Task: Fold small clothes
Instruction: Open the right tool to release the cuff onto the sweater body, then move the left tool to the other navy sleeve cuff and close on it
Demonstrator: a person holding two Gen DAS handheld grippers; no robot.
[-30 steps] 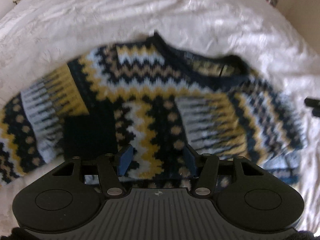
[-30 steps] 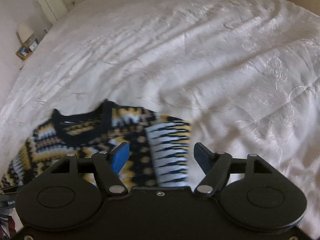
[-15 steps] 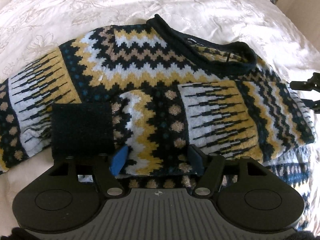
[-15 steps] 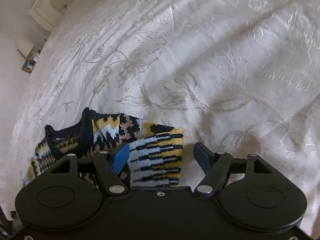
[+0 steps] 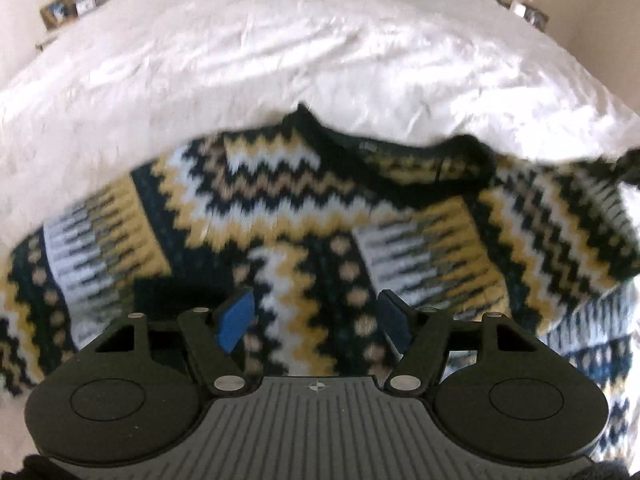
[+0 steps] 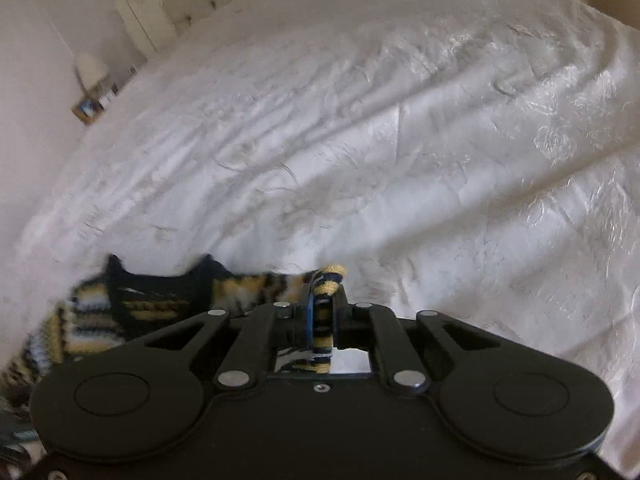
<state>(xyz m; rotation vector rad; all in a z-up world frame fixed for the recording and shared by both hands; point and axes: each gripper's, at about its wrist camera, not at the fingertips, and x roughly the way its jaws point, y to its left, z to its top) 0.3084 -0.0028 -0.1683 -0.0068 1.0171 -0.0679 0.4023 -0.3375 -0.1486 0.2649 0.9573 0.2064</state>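
the right gripper (image 6: 322,306), wide open a second ago, has now clamped its jaws on the sweater's (image 5: 320,216) edge at lower centre. the fold can begin. left gripper (image 5: 316,316) hangs open above the sweater, spread on the bed (image 5: 280,60).

right tool (image 6: 322,312) clamped shut on knit fabric, left tool (image 5: 316,316) spread open.

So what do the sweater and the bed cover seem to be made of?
Sweater: probably knitted wool or acrylic, matte; stepped zigzag pattern and thick ribbed collar. Bed cover: white woven fabric, perhaps satin-like, with a slight sheen, fine creases and a faint floral pattern.
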